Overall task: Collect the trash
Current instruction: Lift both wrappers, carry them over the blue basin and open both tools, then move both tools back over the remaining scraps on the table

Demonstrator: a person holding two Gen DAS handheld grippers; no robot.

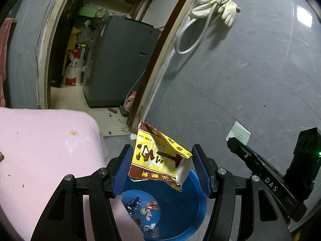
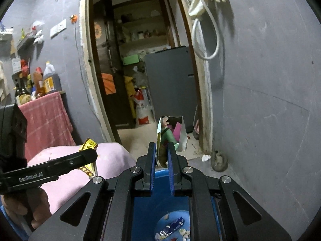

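A crumpled yellow and red snack wrapper [image 1: 158, 160] hangs between the blue pads of my left gripper [image 1: 162, 150], touching both pads, so the gripper is shut on it. It hangs over a blue bucket [image 1: 192, 196] that holds several scraps of trash. My right gripper [image 2: 162, 146] is shut on a small carton with a cartoon figure [image 2: 172, 134], also above the blue bucket [image 2: 160, 198]. The right gripper [image 1: 260, 162] appears at the right of the left wrist view. The yellow wrapper [image 2: 89, 143] shows beside the left finger [image 2: 80, 158] in the right wrist view.
A pink padded surface [image 1: 44, 144] lies left of the bucket. Ahead is a doorway with a grey fridge [image 1: 120, 60] and sacks behind it. A white hose and gloves [image 1: 212, 8] hang on the grey wall. Bottles stand on a red-clothed table [image 2: 46, 116].
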